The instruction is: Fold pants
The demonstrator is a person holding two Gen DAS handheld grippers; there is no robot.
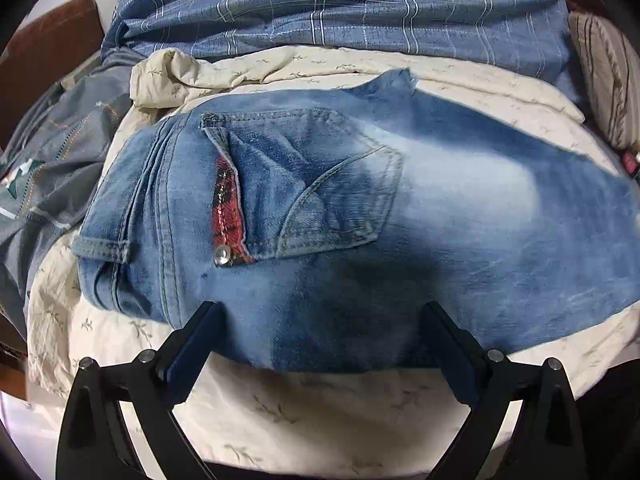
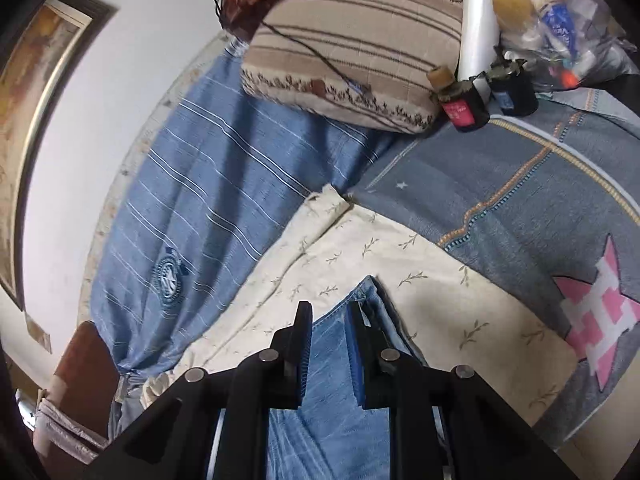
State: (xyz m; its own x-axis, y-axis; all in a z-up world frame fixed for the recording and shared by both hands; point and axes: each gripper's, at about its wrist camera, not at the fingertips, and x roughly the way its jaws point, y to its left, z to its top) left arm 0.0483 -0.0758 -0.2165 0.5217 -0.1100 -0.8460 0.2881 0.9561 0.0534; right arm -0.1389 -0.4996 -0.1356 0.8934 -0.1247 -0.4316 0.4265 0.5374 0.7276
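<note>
Faded blue jeans (image 1: 360, 220) lie folded on a cream sheet (image 1: 320, 408), back pocket up, with a red patch and a metal stud at the pocket edge. My left gripper (image 1: 320, 316) is open, its fingers spread wide over the near edge of the jeans. In the right wrist view, my right gripper (image 2: 328, 312) has its fingers close together around a strip of the jeans (image 2: 332, 400), near the hem end. The denim passes between the two fingers.
A blue plaid cover (image 1: 340, 20) lies behind the jeans. A grey patchwork quilt (image 2: 540, 208) with a pink star lies to the right. A striped pillow (image 2: 352, 48), small bottles (image 2: 464, 108) and a plastic bag (image 2: 560, 20) sit at the bed's far end. A brown headboard (image 1: 44, 52) is at left.
</note>
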